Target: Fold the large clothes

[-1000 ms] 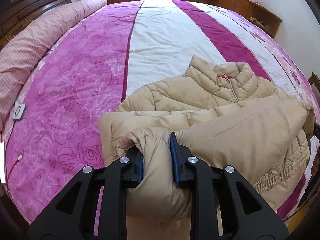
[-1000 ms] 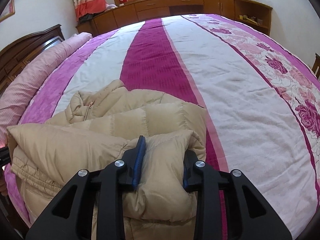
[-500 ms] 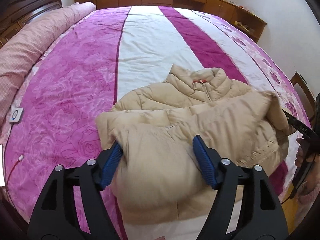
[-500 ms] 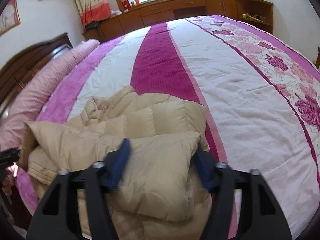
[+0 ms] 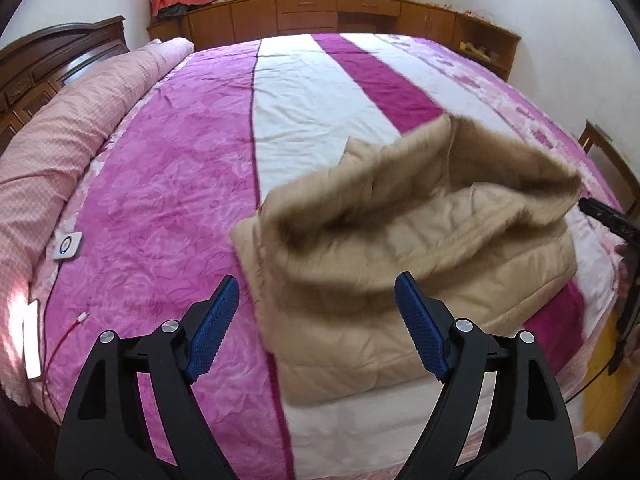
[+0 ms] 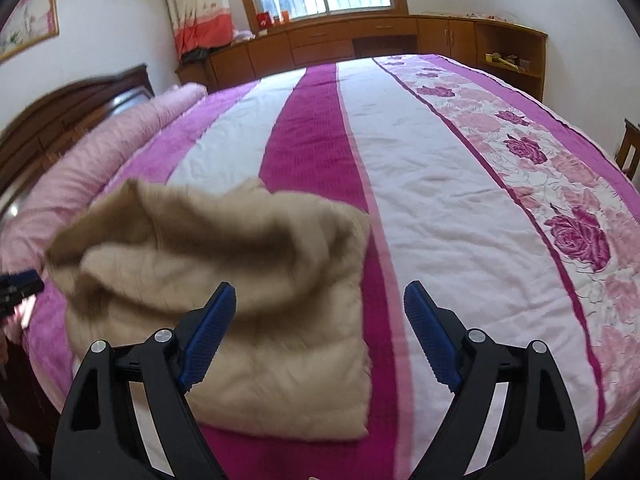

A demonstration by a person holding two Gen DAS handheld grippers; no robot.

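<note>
A beige puffer jacket [image 5: 404, 248] lies folded over on itself near the front edge of the bed; its upper layer is blurred with motion. It also shows in the right wrist view [image 6: 224, 292]. My left gripper [image 5: 316, 328] is open and empty, above and in front of the jacket's front left corner. My right gripper [image 6: 316, 336] is open and empty, over the jacket's front right corner. The right gripper's tip shows at the left view's right edge [image 5: 612, 220].
The bed has a pink, white and magenta striped cover [image 5: 160, 200] with a rose border [image 6: 576, 236]. A rolled pink quilt [image 5: 60, 128] lies along the wooden headboard. A white device [image 5: 68, 245] and red cable lie at left. Wooden cabinets [image 6: 360, 44] line the far wall.
Both grippers opened and let go of the jacket's hem, then drew back and up. The released layer is dropping onto the rest of the jacket.
</note>
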